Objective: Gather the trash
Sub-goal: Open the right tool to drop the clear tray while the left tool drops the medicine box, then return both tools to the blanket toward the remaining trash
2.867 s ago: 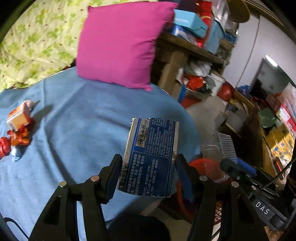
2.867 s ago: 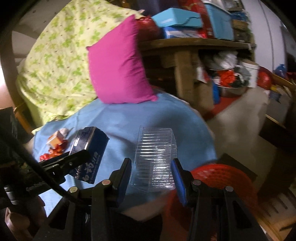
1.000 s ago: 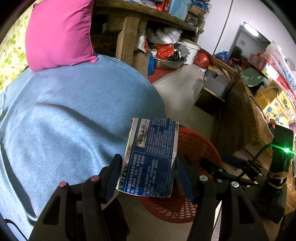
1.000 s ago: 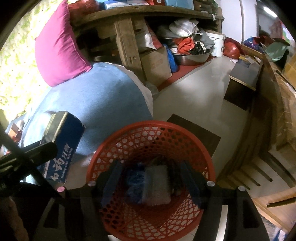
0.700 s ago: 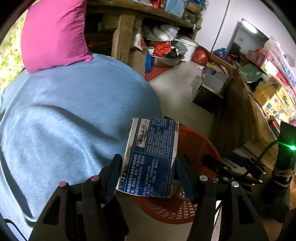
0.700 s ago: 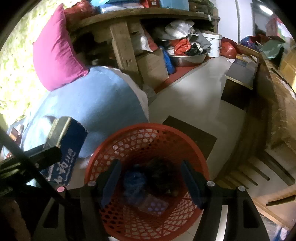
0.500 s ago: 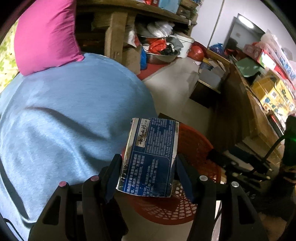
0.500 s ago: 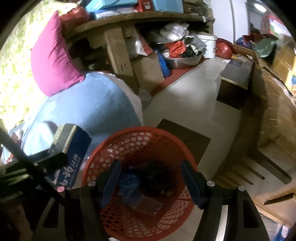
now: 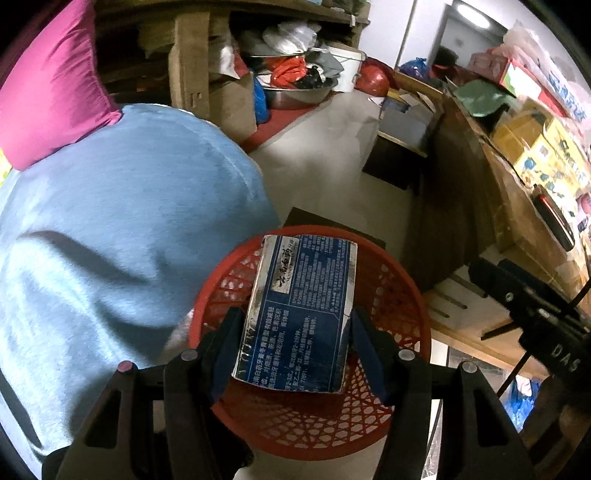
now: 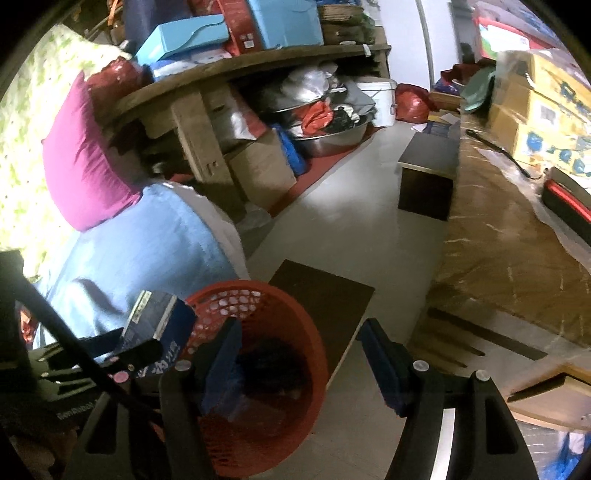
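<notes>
While gripper clamps box, basket sits below.

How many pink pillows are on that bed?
1. A single pink pillow sits at the far end of the blue bed cover, beside the wooden shelf. Others could be out of view.

Pretty cluttered room: pale floor, white wall, wooden shelf stacked with boxes. Pink pillow sits on a blue-covered bed.
</notes>
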`<state>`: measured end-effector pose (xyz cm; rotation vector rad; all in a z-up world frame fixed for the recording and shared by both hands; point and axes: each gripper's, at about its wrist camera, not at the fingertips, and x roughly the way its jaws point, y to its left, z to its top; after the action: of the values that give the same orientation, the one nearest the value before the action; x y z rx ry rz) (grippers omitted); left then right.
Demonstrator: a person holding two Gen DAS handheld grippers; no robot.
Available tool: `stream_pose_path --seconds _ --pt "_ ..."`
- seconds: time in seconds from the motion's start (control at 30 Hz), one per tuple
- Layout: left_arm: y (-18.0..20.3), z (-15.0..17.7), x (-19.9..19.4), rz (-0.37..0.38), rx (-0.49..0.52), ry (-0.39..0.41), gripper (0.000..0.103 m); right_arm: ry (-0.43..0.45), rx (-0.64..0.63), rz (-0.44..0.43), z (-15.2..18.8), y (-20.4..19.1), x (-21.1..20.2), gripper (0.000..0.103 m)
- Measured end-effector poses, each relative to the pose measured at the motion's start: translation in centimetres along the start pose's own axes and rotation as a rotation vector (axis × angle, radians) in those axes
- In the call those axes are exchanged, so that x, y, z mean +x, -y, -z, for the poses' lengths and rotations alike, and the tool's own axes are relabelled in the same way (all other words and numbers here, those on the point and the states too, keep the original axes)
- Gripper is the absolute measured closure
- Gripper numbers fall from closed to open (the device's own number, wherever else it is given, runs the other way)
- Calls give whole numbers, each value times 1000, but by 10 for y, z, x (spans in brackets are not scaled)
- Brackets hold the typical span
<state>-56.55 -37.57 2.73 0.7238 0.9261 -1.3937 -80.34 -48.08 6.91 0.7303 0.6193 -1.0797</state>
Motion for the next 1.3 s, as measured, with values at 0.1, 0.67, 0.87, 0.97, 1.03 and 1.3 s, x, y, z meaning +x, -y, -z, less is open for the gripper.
stream_pose_path --seconds 0.1,0.67,0.87,0.97,1.03,1.3 --pt "7 -1 4 0 14 -8 41 5 9 1 -2 3 0 32" --pt "8 0 7 -38 24 -17 26 6 1 -3 -3 0 2 32" --pt "2 0 -7 -35 14 15 26 8 -9 -8 -3 -8 2 32" --pt "-4 0 -20 -35 1 40 26 13 -26 -18 -5 -18 1 32" --pt "-11 1 -31 -37 -11 62 26 17 -41 -26 -5 -26 -1 32" --pt "-55 7 -80 -68 -100 159 26 29 -128 -74 -11 -77 -3 32"
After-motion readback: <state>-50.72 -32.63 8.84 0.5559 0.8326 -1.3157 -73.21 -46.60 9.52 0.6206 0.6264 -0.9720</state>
